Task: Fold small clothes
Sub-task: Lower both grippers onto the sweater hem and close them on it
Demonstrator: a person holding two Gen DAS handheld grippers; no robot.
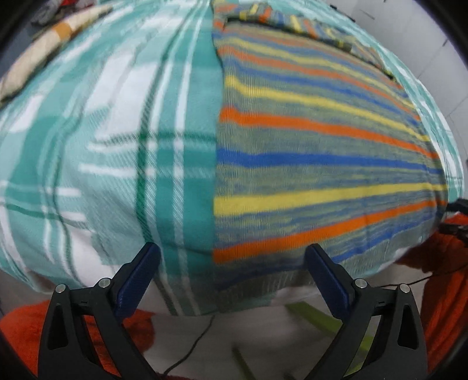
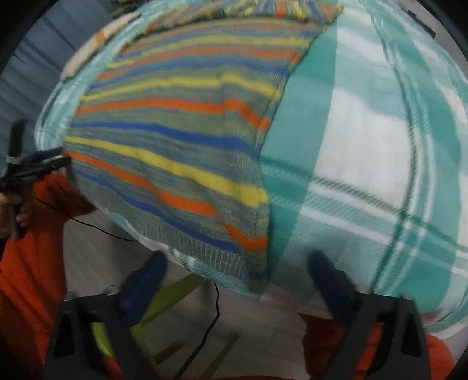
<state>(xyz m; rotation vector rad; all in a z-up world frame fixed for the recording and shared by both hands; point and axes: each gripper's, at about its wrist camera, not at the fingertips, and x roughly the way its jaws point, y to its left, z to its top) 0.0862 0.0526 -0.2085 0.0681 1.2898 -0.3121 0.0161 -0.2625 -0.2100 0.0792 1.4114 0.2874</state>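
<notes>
Striped knit garment (image 1: 316, 163), seemingly unlabelled, on plaid blanket (image 1: 117, 140)

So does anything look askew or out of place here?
Nothing much. The striped knit lies flat on the plaid blanket, its hem reaching the table edge. Both tongs are open and empty.

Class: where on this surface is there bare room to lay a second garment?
Free: the teal-and-white plaid blanket beside the striped knit garment's long edge. Crowded: the far end, with bunched striped fabric and a beige cloth.
</notes>
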